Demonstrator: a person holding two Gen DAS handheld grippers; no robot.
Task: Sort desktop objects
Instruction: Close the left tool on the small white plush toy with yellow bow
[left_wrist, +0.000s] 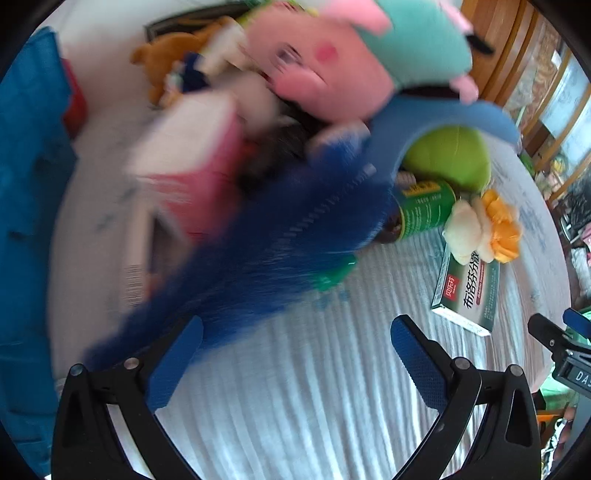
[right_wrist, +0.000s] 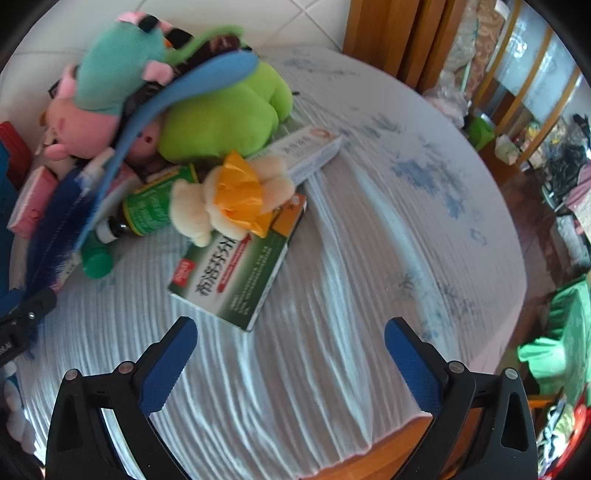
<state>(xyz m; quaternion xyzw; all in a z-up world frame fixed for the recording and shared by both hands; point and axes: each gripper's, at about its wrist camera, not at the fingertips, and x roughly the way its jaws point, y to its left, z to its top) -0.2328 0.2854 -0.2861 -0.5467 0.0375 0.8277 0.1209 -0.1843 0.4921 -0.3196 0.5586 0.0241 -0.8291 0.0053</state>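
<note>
A pile of objects lies on the round table: a pink and teal plush (right_wrist: 99, 92), a green plush (right_wrist: 225, 118), a blue brush with dark bristles (left_wrist: 277, 236) (right_wrist: 62, 229), a green bottle (right_wrist: 155, 206), a small white and orange plush (right_wrist: 236, 199), a green medicine box (right_wrist: 236, 277) (left_wrist: 469, 291), a toothpaste box (right_wrist: 306, 151) and a pink box (left_wrist: 192, 158). My left gripper (left_wrist: 295, 350) is open, just in front of the brush bristles. My right gripper (right_wrist: 291, 350) is open and empty, just in front of the medicine box.
A striped white-blue cloth (right_wrist: 332, 295) covers the table; its wooden edge (right_wrist: 399, 443) shows at the front. A blue bin (left_wrist: 22, 184) stands at the left. Wooden furniture (right_wrist: 388, 33) and clutter stand beyond the table's right side.
</note>
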